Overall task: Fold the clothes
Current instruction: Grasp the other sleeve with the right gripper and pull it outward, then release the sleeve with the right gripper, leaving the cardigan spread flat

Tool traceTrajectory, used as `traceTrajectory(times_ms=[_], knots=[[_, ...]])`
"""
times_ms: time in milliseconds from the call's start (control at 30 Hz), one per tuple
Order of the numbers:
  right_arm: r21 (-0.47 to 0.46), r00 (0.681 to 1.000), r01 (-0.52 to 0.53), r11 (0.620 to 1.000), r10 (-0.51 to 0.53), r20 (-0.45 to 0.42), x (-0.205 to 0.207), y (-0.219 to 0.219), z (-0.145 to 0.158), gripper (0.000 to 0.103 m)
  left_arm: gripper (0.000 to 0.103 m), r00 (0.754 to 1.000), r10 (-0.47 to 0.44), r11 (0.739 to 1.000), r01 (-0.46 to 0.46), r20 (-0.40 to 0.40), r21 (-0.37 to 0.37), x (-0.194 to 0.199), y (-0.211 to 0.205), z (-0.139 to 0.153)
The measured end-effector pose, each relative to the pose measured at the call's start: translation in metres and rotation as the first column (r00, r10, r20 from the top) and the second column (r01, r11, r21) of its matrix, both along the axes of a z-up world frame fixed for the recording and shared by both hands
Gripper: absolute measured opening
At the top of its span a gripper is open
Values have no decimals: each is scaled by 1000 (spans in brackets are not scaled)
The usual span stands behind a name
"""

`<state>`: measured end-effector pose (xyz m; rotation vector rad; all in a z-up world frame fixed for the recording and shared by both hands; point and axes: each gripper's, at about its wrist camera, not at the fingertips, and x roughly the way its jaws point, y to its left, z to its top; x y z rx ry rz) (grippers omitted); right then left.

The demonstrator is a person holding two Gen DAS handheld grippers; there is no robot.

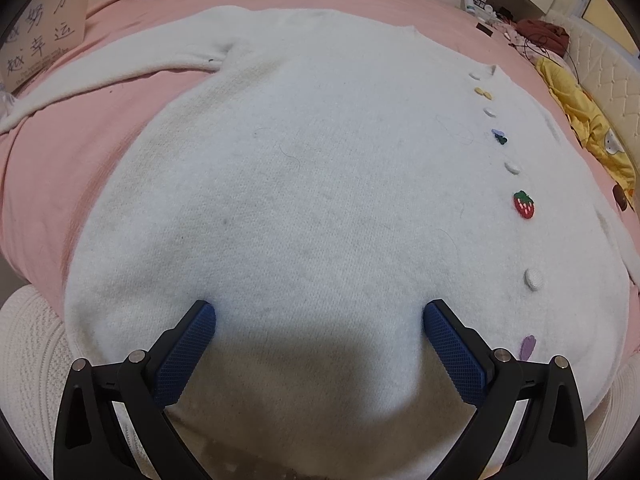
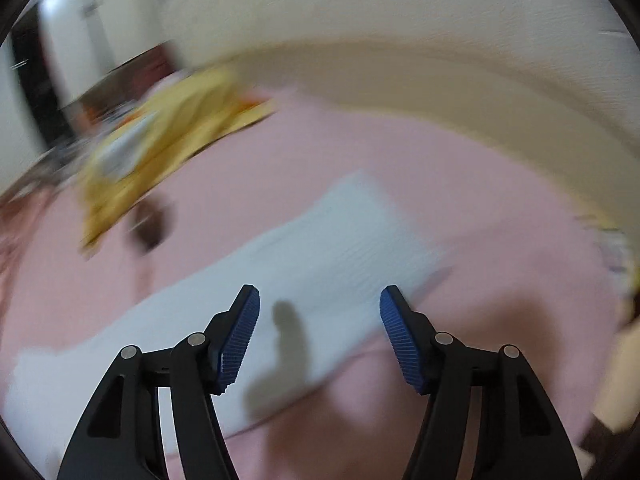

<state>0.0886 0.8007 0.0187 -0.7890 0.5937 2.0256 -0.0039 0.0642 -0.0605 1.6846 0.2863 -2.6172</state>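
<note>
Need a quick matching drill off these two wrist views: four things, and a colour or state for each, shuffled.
Things:
1. fuzzy knit cardigan
2. strawberry-shaped patch
3. cotton bed sheet
4. left claw

Colours or states:
A. red
B. open, nothing between its pads
C. white, spread flat
D. pink

Pairs: 1-C, 2-A, 3-D, 4-B

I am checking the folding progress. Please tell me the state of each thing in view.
Cardigan: spread flat on the bed, not yet folded.
Sleeve: stretched out on the pink sheet.
Left gripper: open, over the hem.
Right gripper: open, holding nothing.
</note>
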Motion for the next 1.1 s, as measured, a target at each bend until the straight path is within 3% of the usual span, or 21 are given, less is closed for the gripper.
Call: traceTrajectory(times_ms=[67, 167, 300, 433, 533, 767, 800, 867, 933, 1100], knots=[[44, 988, 145, 988, -147, 41, 16, 16, 6, 64, 103, 1000, 0, 1000, 0, 0, 0, 0, 0, 0], [22, 984, 176, 984, -177, 25, 27, 20, 24, 64, 103, 1000, 8, 1000, -8, 1, 1, 7, 2, 2], [125, 1000, -9, 992, 10, -5, 17, -54, 68, 64, 103, 1000, 5, 1000, -5, 4, -3, 7, 3, 3], [152, 975, -209, 966, 217, -38, 9, -169, 95, 65, 103, 1000, -1, 1000, 1, -13, 12, 9, 1, 10], [114, 929, -363, 925, 369, -40, -11, -260, 94, 67, 103, 998, -7, 1000, 8, -61, 22, 14, -1, 22], [66, 794, -607, 792, 601, 90, -6, -456, 59, 67, 103, 992, -86, 995, 80, -95, -60, 37, 3, 49], [63, 781, -624, 779, 618, 95, -2, -472, 53, 67, 103, 989, -109, 993, 103, -98, -62, 41, 4, 50], [57, 715, -697, 714, 689, 116, 7, -505, 50, 67, 103, 984, -151, 988, 146, -96, -52, 47, 7, 52], [105, 673, -739, 666, 720, 170, 15, -530, 54, 67, 103, 981, -171, 985, 167, -96, -49, 49, 8, 53], [165, 640, -768, 618, 746, 183, 26, -561, 64, 67, 103, 982, -161, 987, 160, -99, -20, 53, 2, 55]])
